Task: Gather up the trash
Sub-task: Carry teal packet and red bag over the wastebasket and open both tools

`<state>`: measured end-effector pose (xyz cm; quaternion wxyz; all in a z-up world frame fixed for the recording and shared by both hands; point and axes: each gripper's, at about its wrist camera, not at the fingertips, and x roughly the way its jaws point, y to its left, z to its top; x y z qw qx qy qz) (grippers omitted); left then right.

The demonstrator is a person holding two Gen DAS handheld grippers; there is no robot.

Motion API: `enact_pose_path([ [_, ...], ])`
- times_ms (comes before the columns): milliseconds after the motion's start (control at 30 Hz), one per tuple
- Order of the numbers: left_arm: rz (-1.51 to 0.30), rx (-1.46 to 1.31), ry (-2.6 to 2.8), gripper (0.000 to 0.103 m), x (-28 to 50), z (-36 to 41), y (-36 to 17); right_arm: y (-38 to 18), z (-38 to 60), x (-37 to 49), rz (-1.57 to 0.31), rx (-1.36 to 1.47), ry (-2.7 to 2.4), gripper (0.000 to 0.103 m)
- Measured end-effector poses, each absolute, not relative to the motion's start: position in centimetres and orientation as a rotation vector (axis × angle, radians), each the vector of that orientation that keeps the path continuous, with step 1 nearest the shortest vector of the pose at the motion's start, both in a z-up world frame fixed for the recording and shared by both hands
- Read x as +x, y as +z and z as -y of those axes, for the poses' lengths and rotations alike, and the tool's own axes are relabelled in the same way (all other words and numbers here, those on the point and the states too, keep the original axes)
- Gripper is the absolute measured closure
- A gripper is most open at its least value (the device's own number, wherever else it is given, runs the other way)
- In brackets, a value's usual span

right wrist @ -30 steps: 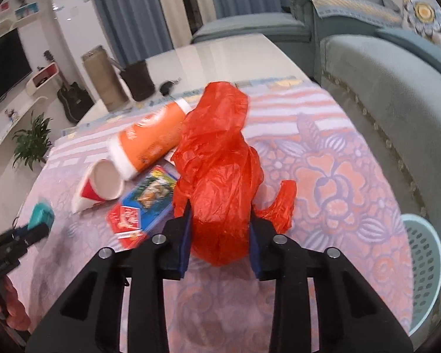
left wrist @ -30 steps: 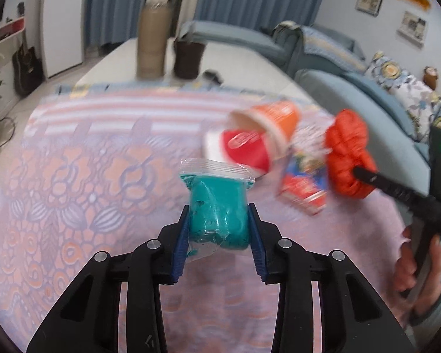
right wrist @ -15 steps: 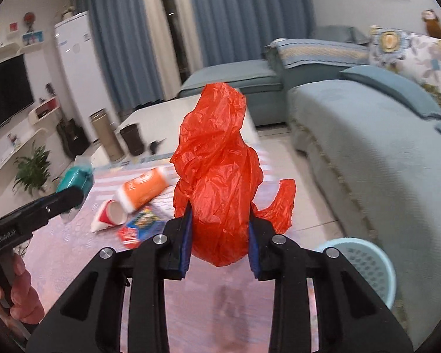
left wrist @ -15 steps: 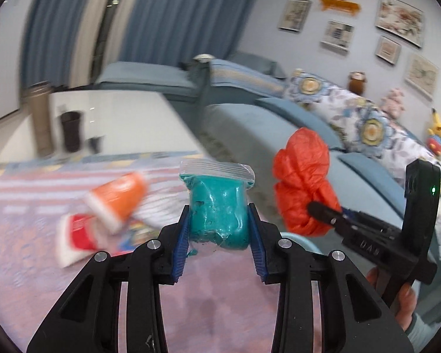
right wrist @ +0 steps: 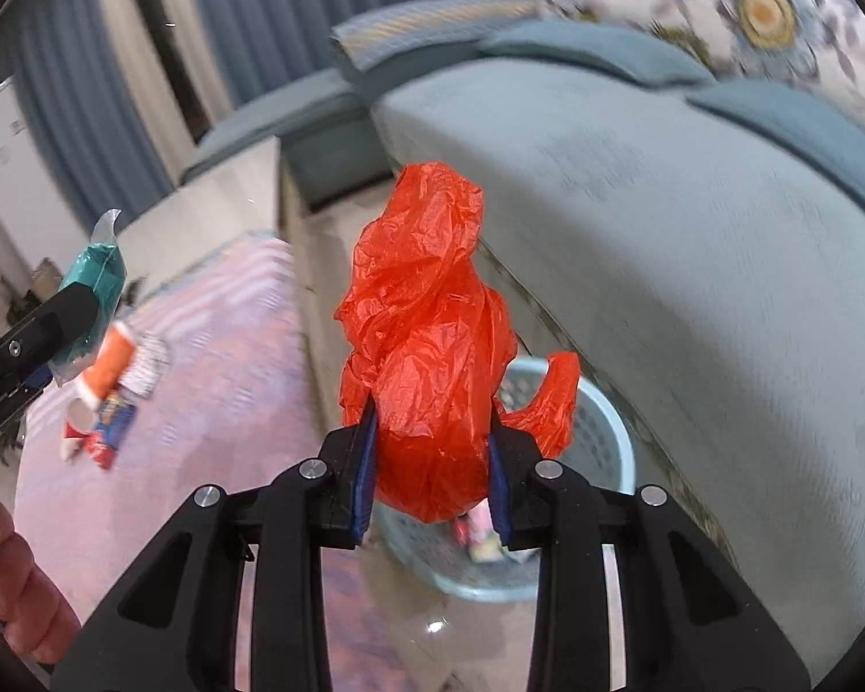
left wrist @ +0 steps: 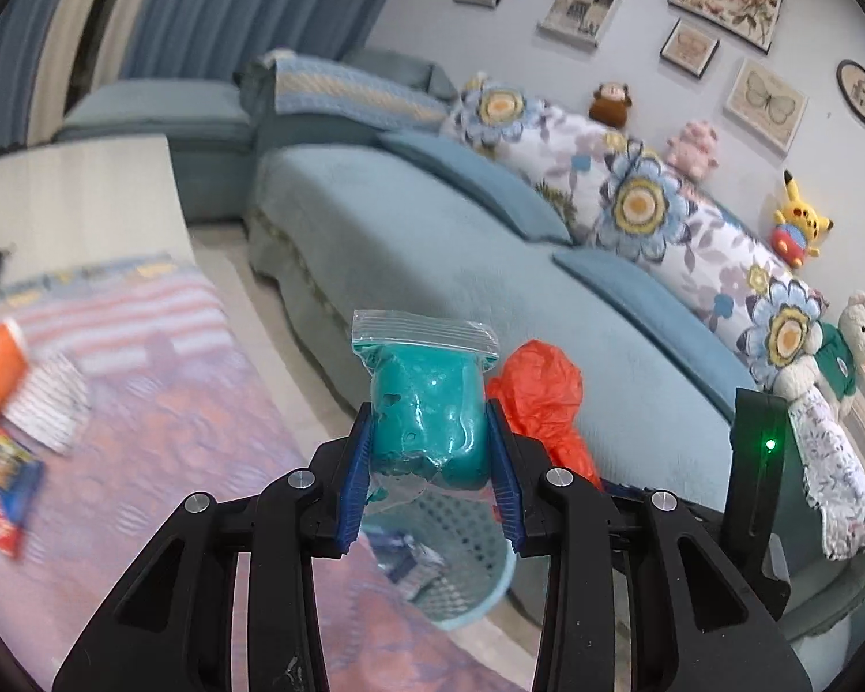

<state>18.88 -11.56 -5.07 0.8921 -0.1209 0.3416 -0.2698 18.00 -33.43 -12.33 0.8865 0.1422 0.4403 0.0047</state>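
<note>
My left gripper (left wrist: 429,461) is shut on a clear zip bag of teal putty (left wrist: 427,403), held in the air above a light blue mesh trash basket (left wrist: 461,565) on the floor. My right gripper (right wrist: 432,461) is shut on a crumpled red plastic bag (right wrist: 427,346), held over the same basket (right wrist: 594,438), which has some wrappers inside. The red bag (left wrist: 542,398) shows just right of the putty in the left wrist view. The left gripper with its putty bag (right wrist: 95,277) shows at the left edge of the right wrist view.
An orange cup (right wrist: 109,369), a striped paper (left wrist: 49,398) and red-blue wrappers (left wrist: 3,490) lie on the pink floral tablecloth (left wrist: 173,450). A blue-grey sofa (left wrist: 432,248) with floral cushions stands close behind the basket. A narrow strip of floor separates table and sofa.
Both grippers have swung right, away from the table and over the basket by the sofa, each still holding its load. The table trash has slid to the left of both views.
</note>
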Motion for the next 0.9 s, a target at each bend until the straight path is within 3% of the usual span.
enact_pose_path([
  [333,-0.876,-0.199,-0.607,0.066,19.6,15.1,-12.0,-19.1,36.2,18.5,-1.04,0.399,-0.06,0.071],
  [533,-0.875,-0.213,-0.609,0.045,19.7,14.7,-12.0,-19.3,36.3,18.6,-1.029,0.403,-0.083,0.053],
  [900,-0.837,-0.241,-0.624,0.044,19.4,13.0,-10.4,-18.2,35.2,17.4,-0.998,0.378,-0.066,0.052],
])
